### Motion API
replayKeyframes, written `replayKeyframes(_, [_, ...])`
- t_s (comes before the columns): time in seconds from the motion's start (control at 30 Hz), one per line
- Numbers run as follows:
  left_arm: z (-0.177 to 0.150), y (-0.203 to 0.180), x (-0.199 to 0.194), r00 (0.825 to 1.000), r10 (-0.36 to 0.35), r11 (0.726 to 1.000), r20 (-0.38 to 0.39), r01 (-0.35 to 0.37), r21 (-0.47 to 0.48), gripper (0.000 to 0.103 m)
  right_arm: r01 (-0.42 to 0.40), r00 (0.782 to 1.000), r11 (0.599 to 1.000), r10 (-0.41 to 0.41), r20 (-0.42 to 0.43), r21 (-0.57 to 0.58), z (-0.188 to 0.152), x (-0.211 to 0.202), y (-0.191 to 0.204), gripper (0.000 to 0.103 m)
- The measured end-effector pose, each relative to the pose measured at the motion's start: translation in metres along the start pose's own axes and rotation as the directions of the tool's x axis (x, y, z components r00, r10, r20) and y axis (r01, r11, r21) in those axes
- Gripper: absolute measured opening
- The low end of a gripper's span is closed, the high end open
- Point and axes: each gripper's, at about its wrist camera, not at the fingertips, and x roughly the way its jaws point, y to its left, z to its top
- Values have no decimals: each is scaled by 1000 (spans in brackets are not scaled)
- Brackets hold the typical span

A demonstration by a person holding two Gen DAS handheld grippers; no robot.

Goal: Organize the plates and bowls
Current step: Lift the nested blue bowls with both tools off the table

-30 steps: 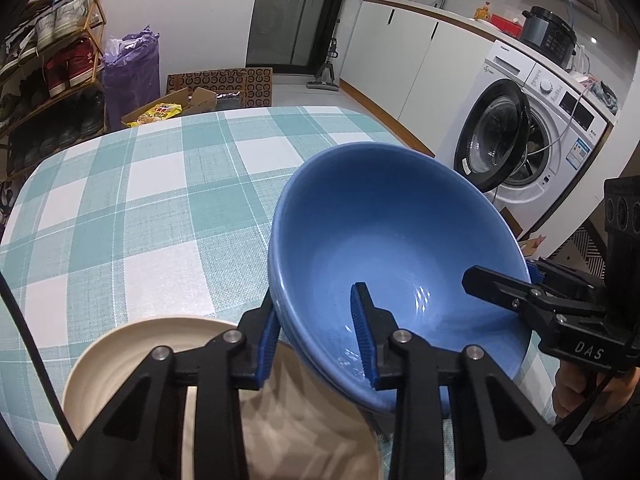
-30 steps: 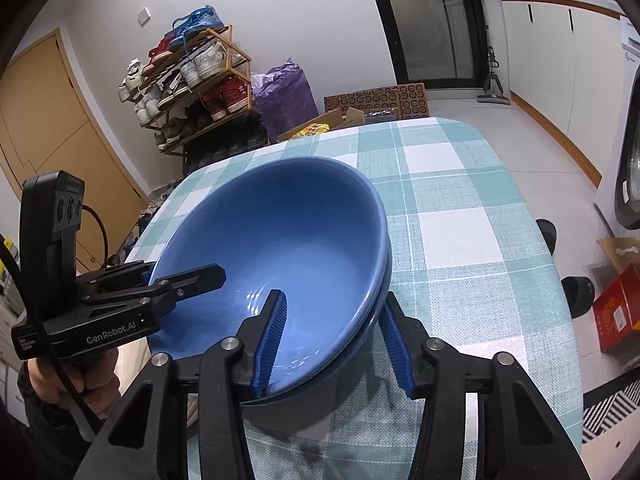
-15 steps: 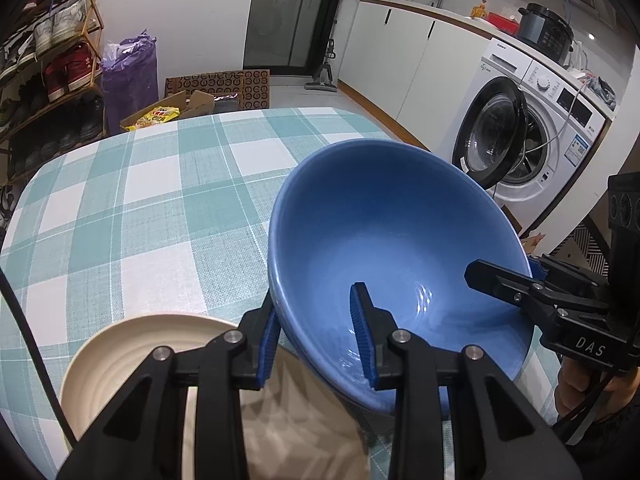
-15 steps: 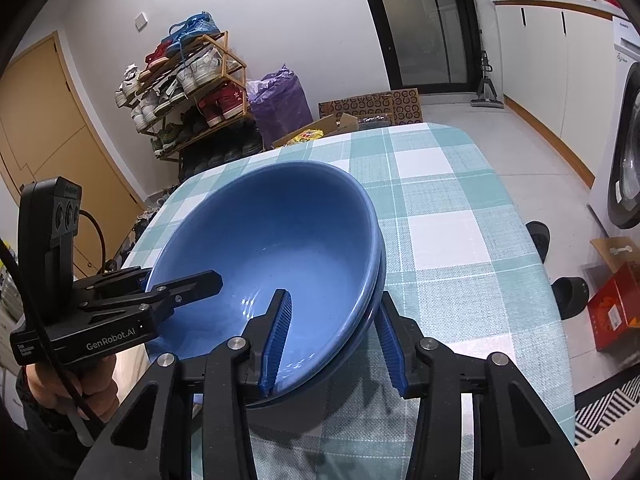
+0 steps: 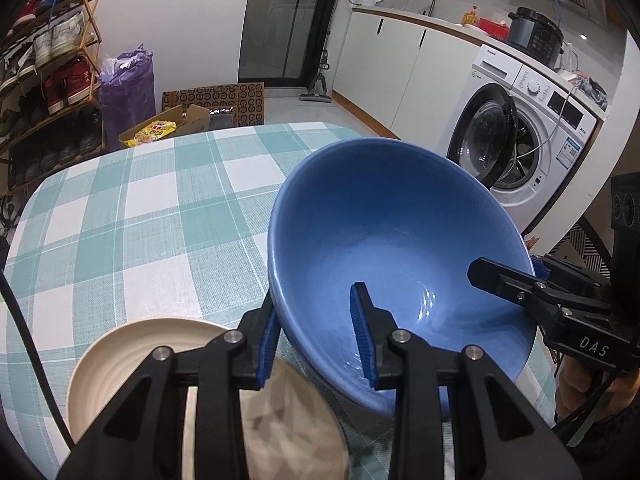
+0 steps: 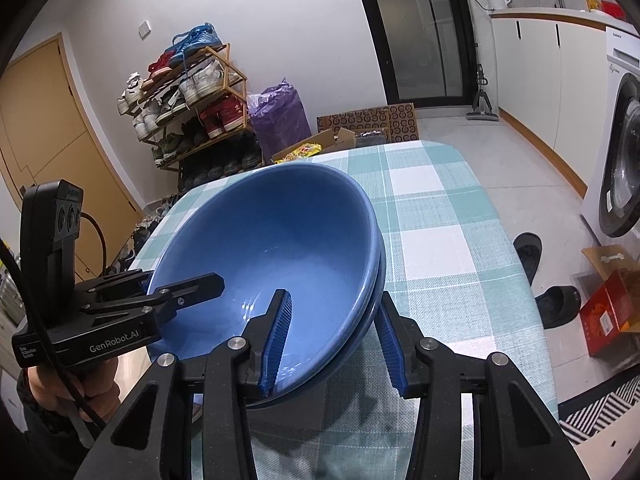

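Note:
Two nested blue bowls (image 5: pixel 384 240) (image 6: pixel 272 248) hang tilted over the teal checked table (image 5: pixel 140 220) (image 6: pixel 440 240). My left gripper (image 5: pixel 316 340) (image 6: pixel 184 280) is shut on their left rim, one pad inside and one outside. On the opposite rim my right gripper (image 6: pixel 334 340) (image 5: pixel 506 270) is shut the same way, its pads around both walls. A cream ribbed plate (image 5: pixel 120 360) lies on the table under my left gripper, partly hidden by its fingers.
A washing machine (image 5: pixel 520 140) with its door ajar stands right of the table. A shoe rack (image 6: pixel 188 108), a purple bag (image 6: pixel 280 116) and cardboard boxes (image 6: pixel 372 120) lie beyond the far edge. Slippers (image 6: pixel 556 304) sit on the floor at the right.
The blue bowls have risen a little above the table, held by both grippers throughout. The right side has come up slightly more.

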Motion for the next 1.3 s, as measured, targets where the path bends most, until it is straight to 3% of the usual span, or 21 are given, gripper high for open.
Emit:
replayKeyframes(0.77, [-6, -8, -50, 996, 16, 1000, 88, -17, 5, 32, 0, 997, 999, 4, 81, -48, -1, -59, 33, 43])
replayKeyframes(1.3, [-24, 23, -90, 988, 63, 997, 140, -55, -59, 32, -43, 995, 993, 52, 82, -105, -1, -65, 78, 43])
